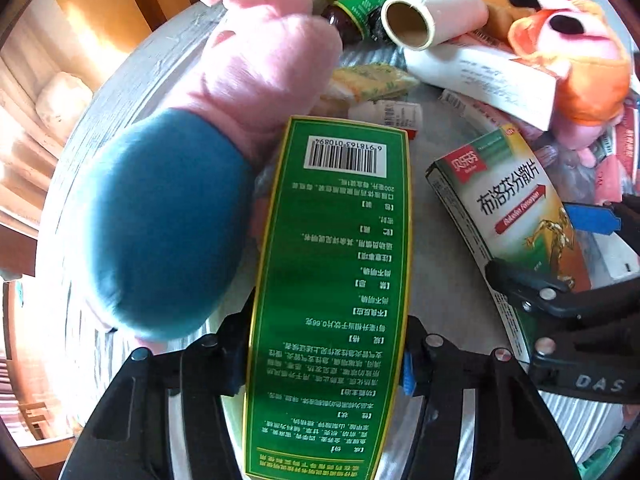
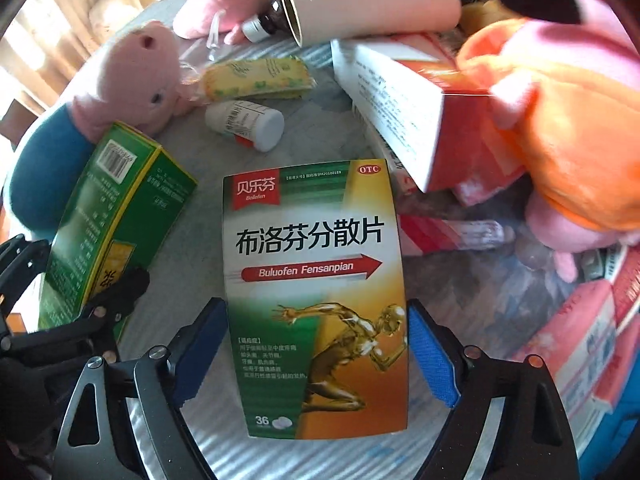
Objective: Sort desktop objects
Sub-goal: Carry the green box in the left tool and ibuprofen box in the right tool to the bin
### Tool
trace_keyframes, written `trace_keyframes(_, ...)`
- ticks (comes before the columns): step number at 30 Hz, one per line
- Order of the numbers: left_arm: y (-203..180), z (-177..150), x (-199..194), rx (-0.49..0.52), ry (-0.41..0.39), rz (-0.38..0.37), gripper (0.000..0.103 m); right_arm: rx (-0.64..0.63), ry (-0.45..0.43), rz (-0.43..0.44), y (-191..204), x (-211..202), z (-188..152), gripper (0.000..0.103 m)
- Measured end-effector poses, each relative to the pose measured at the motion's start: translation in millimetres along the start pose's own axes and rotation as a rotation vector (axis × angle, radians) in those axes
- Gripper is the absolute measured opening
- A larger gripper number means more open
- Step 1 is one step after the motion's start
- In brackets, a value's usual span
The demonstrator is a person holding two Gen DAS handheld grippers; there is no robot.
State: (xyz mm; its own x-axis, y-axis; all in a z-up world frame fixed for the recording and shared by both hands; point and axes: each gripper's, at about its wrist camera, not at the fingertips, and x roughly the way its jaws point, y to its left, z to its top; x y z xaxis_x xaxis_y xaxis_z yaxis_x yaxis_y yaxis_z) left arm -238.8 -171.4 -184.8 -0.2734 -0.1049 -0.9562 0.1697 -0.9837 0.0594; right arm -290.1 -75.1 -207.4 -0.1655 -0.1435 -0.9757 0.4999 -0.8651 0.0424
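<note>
Left wrist: tall green box (barcode, yellow trim) between claw pads.

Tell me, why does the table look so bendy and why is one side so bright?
Left wrist view: the lens curves the table edge into an arc, sunlight washes out the room at left, and the blue-bodied pink plush is soft and blurry. Right wrist view: the same bulge bends the ibuprofen box, whose print stays sharp, while window glare whitens the upper left corner.
</note>
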Motion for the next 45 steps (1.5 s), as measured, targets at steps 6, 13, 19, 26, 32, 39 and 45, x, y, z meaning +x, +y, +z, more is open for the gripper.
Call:
trace_keyframes(6,-26,-19,-54,0.028,-0.1,-0.038,0.054,0.009,-0.109,-0.001,-12,-52,-32,0.088)
trace_keyframes(13,-41,-23,-135,0.11,-0.284,-0.087,0.055,0.054,-0.311,-0.038,-54,-138,-48,0.088)
trace_keyframes(19,-51,-21,-163,0.166,-0.456,-0.121,0.055,0.123,-0.502,-0.139,-87,-216,-59,0.088)
trace_keyframes(26,-111,-6,-208,0.284,-0.617,-0.181,0.055,0.226,-0.7,-0.262,-123,-298,-117,0.088)
trace_keyframes(32,-185,-24,-246,0.407,-0.687,-0.271,0.055,0.337,-0.819,-0.406,-165,-355,-172,0.088)
trace_keyframes(39,-277,-44,-298,0.541,-0.758,-0.386,0.055,0.487,-0.86,-0.556,-224,-405,-229,0.088)
trace_keyframes(45,-356,-58,-338,0.589,-0.781,-0.483,0.055,0.566,-0.867,-0.711,-274,-446,-274,0.088)
